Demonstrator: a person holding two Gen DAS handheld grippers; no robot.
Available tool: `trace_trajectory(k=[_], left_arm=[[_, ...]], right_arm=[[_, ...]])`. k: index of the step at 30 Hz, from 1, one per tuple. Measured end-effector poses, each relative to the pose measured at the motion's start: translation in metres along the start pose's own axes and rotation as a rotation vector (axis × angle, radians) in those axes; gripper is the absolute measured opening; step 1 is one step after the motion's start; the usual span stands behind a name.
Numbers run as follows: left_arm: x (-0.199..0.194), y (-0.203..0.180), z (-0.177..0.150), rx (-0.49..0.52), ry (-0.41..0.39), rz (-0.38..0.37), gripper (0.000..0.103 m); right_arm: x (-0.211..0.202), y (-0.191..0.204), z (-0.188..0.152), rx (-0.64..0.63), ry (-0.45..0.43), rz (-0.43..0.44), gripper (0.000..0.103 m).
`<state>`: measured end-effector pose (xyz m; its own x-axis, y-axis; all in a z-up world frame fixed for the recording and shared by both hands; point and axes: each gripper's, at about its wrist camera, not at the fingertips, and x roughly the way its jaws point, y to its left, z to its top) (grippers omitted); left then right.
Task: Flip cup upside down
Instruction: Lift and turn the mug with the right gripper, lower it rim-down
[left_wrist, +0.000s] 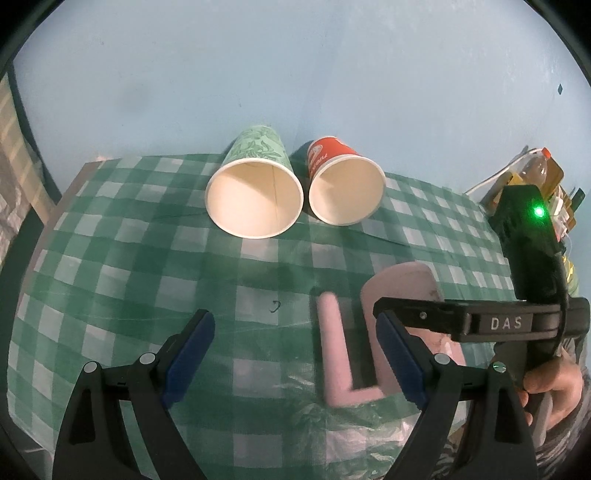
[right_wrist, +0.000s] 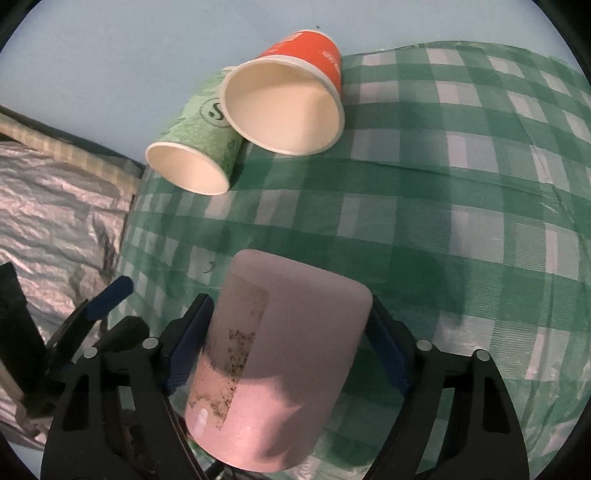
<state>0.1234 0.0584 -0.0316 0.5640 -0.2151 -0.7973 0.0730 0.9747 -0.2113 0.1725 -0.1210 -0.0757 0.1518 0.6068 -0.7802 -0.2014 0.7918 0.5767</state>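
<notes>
A pink mug (right_wrist: 284, 362) is held between the fingers of my right gripper (right_wrist: 288, 332), base pointing away from the camera, above the green checked tablecloth (right_wrist: 443, 221). In the left wrist view the mug (left_wrist: 402, 288) and its pink handle (left_wrist: 332, 354) show at lower right, with the right gripper (left_wrist: 424, 317) clamped on it. My left gripper (left_wrist: 295, 350) is open and empty, just left of the mug, over the cloth.
A green paper cup (left_wrist: 255, 192) and a red paper cup (left_wrist: 345, 188) lie on their sides at the table's far edge, mouths toward me. A light blue wall stands behind. Clutter (left_wrist: 532, 177) sits far right; crinkled silver sheet (right_wrist: 55, 206) lies left of the table.
</notes>
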Motion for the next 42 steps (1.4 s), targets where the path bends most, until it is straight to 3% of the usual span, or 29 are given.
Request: trace_trajectory(k=[8, 19, 23, 31, 37, 42], left_arm=[[-0.007, 0.000, 0.001, -0.016, -0.033, -0.002, 0.091], [-0.018, -0.006, 0.003, -0.042, -0.093, 0.025, 0.090], [-0.022, -0.002, 0.000, -0.082, -0.134, 0.028, 0.094], [-0.022, 0.005, -0.017, -0.120, -0.142, 0.034, 0.094], [-0.031, 0.010, -0.029, -0.127, -0.193, 0.075, 0.094], [-0.028, 0.012, -0.036, -0.130, -0.183, 0.059, 0.094]], right_arm=[[-0.014, 0.013, -0.007, -0.104, -0.061, -0.008, 0.074], [-0.047, 0.041, -0.024, -0.281, -0.291, -0.083, 0.073], [-0.056, 0.056, -0.033, -0.377, -0.426, -0.181, 0.073], [-0.069, 0.080, -0.046, -0.489, -0.599, -0.305, 0.073], [-0.074, 0.085, -0.054, -0.527, -0.675, -0.359, 0.073], [-0.068, 0.088, -0.052, -0.533, -0.683, -0.381, 0.073]])
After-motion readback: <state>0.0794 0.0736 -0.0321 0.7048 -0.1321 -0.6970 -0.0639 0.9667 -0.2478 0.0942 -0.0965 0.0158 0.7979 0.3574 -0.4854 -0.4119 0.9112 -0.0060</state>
